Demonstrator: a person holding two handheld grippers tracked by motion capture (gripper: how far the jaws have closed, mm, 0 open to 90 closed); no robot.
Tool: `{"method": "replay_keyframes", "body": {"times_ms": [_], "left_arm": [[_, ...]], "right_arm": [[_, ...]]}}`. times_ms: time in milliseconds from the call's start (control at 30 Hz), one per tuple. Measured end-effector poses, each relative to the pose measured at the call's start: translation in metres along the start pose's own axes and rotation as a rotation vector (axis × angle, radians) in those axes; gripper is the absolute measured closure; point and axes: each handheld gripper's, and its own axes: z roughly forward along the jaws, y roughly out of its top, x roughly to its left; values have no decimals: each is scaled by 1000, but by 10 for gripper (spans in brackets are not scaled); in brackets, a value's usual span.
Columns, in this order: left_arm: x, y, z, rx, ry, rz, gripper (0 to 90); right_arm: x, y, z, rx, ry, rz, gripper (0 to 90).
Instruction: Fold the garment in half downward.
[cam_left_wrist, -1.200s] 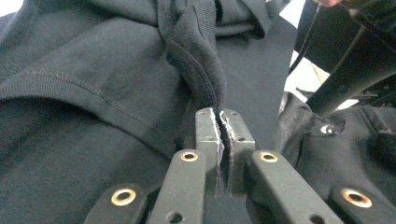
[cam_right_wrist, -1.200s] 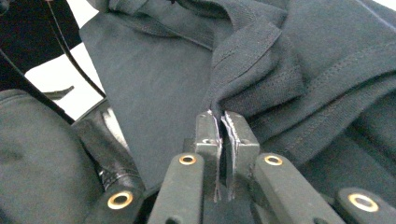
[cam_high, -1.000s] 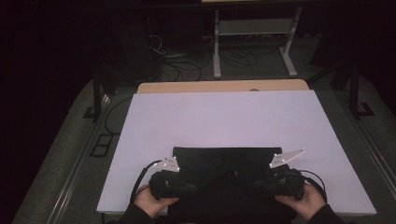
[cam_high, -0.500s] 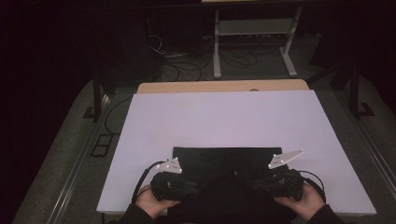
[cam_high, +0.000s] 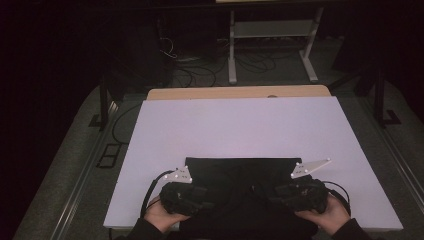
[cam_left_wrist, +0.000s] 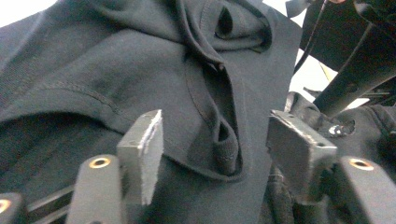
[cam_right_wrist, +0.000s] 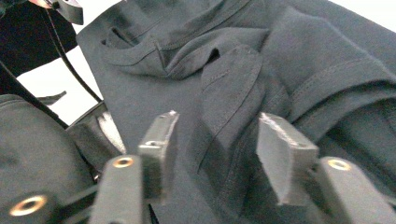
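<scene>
Garment (cam_high: 240, 175), dark, lies on white table (cam_high: 240, 125); dim room.

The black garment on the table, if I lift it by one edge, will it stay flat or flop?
The black garment will likely flop and drape: both gripper views show soft folds and wrinkles. It looks light for its size and probably bunches rather than slides when pushed across the white table.

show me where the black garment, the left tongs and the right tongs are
black garment (cam_high: 240, 167), high view, its flat far part
left tongs (cam_left_wrist: 215, 140), left gripper view, gap between tips
right tongs (cam_right_wrist: 217, 135), right gripper view, gap between tips
</scene>
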Motion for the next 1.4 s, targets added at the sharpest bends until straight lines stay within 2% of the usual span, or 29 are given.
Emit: {"method": "replay_keyframes", "body": {"times_ms": [200,433,600,700,833,967,1100,1400], "left_arm": [[2,3,-5,-31,-14,13,231],[5,7,-10,-63,0,29,123],[8,11,-10,-81,-15,26,16],[9,13,-12,-89,-8,29,0],[11,16,-15,-114,13,46,0],[13,19,-20,-138,16,53,0],[16,21,-23,-139,24,63,0],[20,23,-28,-148,39,54,0]], "right_arm": [[-3,2,-7,-36,-14,-5,313],[-8,5,-16,-81,-47,-5,138],[-10,7,-21,-104,-65,-10,88],[-10,8,-22,-115,-82,-7,37],[-12,10,-25,-121,-81,2,14],[-15,11,-29,-125,-78,8,0],[-20,11,-34,-133,-81,15,0],[-28,11,-43,-147,-86,13,0]]}}
